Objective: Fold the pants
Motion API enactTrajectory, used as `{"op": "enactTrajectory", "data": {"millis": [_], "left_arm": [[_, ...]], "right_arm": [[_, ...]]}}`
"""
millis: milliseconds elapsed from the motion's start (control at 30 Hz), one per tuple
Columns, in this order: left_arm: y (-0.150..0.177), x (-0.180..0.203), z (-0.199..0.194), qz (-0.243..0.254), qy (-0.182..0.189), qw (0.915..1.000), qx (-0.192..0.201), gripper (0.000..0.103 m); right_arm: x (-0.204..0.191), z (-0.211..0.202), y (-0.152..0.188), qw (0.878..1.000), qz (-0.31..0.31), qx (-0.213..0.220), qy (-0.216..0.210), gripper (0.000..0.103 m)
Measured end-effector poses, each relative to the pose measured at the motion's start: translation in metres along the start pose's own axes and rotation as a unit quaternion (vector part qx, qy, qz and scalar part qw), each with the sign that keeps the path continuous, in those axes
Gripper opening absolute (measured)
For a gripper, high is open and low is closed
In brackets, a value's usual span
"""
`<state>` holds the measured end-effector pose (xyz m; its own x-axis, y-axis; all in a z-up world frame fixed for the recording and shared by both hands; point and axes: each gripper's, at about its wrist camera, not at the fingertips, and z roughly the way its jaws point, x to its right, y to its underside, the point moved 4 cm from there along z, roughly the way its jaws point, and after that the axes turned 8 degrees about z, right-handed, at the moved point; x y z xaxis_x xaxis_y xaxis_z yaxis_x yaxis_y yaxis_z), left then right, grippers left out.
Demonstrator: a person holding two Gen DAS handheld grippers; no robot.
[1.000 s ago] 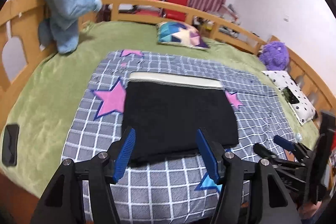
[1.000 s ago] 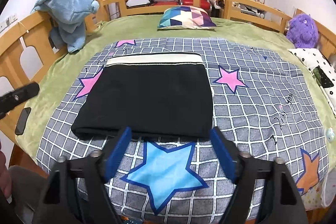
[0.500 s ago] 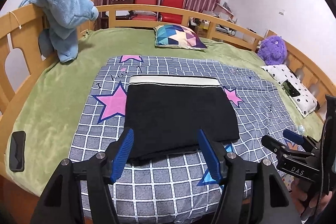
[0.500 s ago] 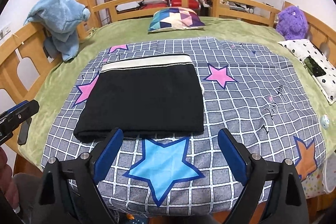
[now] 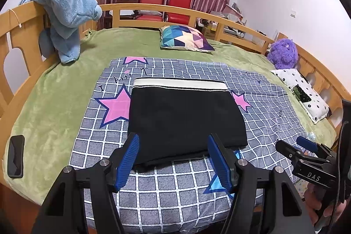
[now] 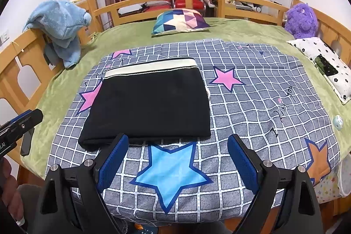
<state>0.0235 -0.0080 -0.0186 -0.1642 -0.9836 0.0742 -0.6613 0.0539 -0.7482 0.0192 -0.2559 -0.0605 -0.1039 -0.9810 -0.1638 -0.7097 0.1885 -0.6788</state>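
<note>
The black pants lie folded into a compact, nearly square block on the grey checked star-print quilt that covers the near half of the green bed. Their cream waistband marks the far edge and points toward the headboard rail and the patchwork cushion, while the folded black edge faces the two grippers; the block runs slightly longer from near to far than across, though the fisheye bend makes that hard to judge. In the right wrist view the same pants sit left of centre, with a pink star just off their right side and a blue star in front of the near edge. The left gripper hovers over the near hem with its blue pads about half apart, straddling that edge in the picture but pressing on nothing. The right gripper stands wide, its jaws having just been opening, with only the blue star showing between them and the pants' near edge just beyond its left pad; it holds nothing. Each gripper shows at the side of the other's view.
</note>
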Motion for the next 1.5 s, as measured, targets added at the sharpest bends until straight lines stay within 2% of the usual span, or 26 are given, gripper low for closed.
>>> {"op": "enactTrajectory", "data": {"millis": [1500], "left_arm": [[0.002,0.0005,0.0028,0.002,0.002,1.0,-0.005,0.063]], "right_arm": [[0.0065,0.0003,0.0023,1.0,-0.001,-0.005,0.004,0.091]]}}
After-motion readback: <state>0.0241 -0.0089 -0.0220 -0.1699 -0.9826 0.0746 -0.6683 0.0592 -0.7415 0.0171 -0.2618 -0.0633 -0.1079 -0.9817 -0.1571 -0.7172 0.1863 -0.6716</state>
